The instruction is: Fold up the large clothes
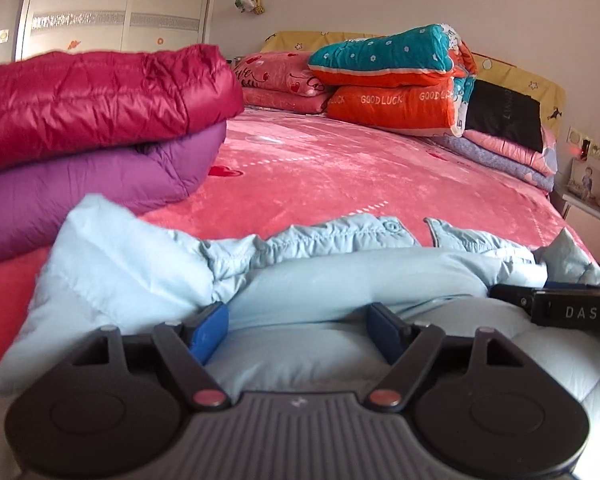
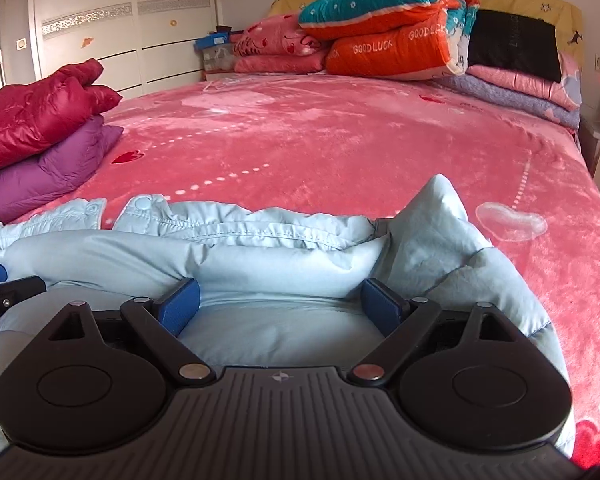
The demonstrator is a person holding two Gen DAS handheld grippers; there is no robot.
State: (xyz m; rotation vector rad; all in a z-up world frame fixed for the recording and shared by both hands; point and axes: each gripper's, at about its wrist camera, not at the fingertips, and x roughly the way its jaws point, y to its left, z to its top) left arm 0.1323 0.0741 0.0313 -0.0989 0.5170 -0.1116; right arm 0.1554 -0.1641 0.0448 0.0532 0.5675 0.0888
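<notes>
A light blue padded jacket lies folded in a thick bundle at the near edge of the pink bed. My left gripper sits low over it with its jaws wide apart, and the puffy fabric bulges between the blue pads without being pinched. In the right wrist view the same jacket lies under my right gripper, which is also open, its pads resting against the fabric. The right gripper's body shows at the left view's right edge.
A folded crimson jacket lies on a folded purple one at the left of the bed. Folded quilts and pillows are stacked at the headboard. A white wardrobe stands behind, and a nightstand at the right.
</notes>
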